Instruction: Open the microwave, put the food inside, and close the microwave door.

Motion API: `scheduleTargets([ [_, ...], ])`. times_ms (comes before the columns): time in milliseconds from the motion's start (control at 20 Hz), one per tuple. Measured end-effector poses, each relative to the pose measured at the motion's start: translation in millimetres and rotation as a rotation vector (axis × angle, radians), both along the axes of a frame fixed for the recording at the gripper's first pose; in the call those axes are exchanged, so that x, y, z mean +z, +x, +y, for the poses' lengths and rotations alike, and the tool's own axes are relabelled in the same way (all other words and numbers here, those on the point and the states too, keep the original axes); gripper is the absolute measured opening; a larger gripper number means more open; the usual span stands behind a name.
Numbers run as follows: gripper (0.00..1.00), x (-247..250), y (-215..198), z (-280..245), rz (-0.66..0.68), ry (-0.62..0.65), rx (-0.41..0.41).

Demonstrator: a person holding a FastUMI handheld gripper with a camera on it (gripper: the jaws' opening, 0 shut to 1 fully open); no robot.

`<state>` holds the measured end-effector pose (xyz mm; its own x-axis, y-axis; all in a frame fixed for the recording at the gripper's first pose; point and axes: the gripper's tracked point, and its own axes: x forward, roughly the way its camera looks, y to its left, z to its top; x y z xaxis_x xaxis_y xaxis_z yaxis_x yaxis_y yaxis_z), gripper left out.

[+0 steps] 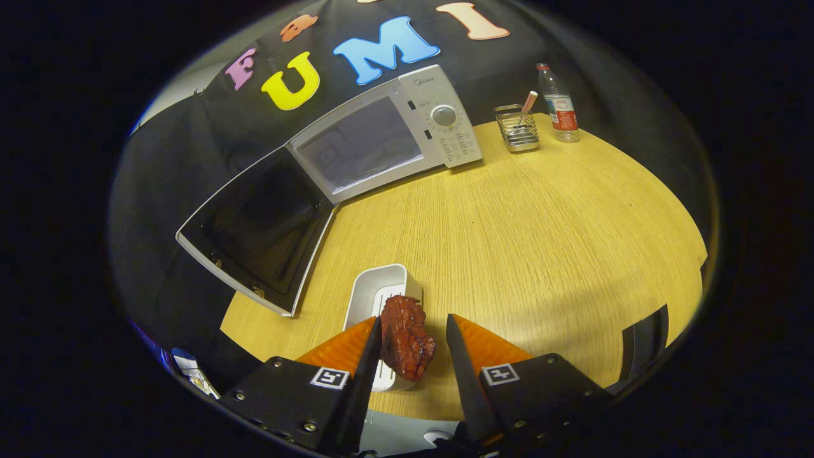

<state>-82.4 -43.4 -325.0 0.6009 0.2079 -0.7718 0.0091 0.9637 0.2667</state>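
Observation:
A white microwave [439,121] stands at the far left of the wooden table [540,242]. Its door [254,229] is swung wide open to the left, showing the pale cavity [362,149]. Close in front of me a dark red piece of meat [407,337] rests over a white rectangular dish [375,296]. My gripper [413,346] is open around the meat: the left finger touches it, and a small gap shows between the meat and the right finger. The near end of the dish is hidden behind the left finger.
Right of the microwave, at the table's back edge, stand a wire holder [518,127] with a utensil in it and a clear water bottle [559,105]. A dark object [645,343] sits at the table's near right edge. Bare tabletop lies between the dish and the microwave.

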Motion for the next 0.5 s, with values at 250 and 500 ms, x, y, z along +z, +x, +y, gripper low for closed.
scheduleTargets([
  [250,0.3,6,-2,22,-0.01,0.066,0.014],
  [500,0.06,16,-3,32,-0.018,0.056,-0.011],
])
